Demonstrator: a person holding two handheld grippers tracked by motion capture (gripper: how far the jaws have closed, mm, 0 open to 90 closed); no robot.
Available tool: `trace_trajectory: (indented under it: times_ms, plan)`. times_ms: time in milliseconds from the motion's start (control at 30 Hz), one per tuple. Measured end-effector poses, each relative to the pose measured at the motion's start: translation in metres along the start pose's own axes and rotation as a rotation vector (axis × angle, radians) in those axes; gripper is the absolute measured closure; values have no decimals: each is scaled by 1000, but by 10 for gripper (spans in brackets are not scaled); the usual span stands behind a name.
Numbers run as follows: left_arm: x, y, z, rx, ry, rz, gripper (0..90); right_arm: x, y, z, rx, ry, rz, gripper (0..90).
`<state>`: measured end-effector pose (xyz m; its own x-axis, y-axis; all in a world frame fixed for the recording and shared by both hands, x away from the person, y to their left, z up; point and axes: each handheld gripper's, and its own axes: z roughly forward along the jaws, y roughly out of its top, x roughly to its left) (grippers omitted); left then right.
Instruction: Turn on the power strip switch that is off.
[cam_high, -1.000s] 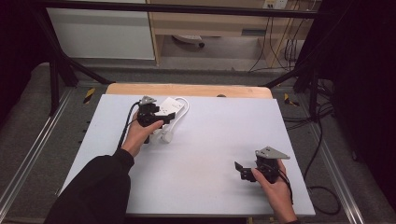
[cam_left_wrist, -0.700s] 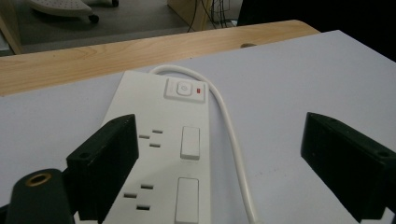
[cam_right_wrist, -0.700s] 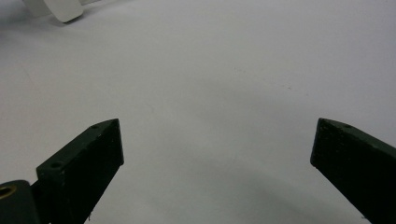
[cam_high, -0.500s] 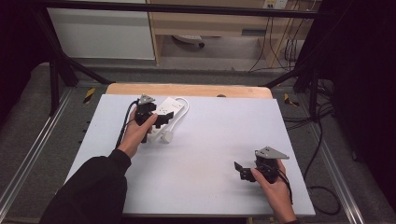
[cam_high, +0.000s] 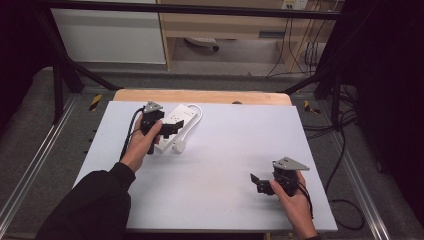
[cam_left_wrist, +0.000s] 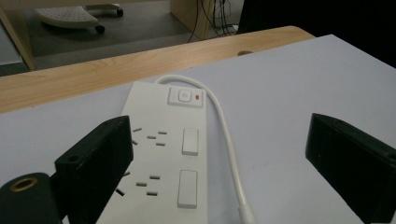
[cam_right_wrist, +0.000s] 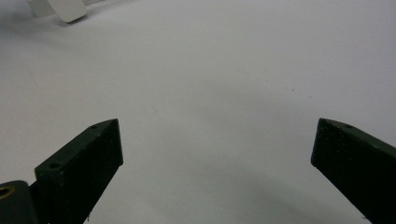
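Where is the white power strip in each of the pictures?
High view: the power strip lies at the table's far left, under the left gripper.
Left gripper view: it fills the centre, between the open jaws, with its switch at the far end.
Right gripper view: a white piece at the top left corner is probably its plug.
Shared landmark: its white cable, looping beside the strip.

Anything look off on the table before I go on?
Nothing stands out. The power strip lies flat near the far left of the table, intact, its cord looped beside it. The left claw hangs open over it; nothing is spilled.
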<state>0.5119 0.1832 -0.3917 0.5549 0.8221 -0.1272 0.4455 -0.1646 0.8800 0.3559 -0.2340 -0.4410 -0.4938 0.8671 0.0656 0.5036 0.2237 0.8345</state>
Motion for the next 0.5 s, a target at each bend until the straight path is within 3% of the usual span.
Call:
trace_trajectory:
  times_ms: [267,500]
  plan:
    - [-3,2,-12,-9,-7,9,67,0,0,0,1,1,3,27]
    - [-5,1,-24,-30,-11,-9,68,0,0,-1,0,-3,0,27]
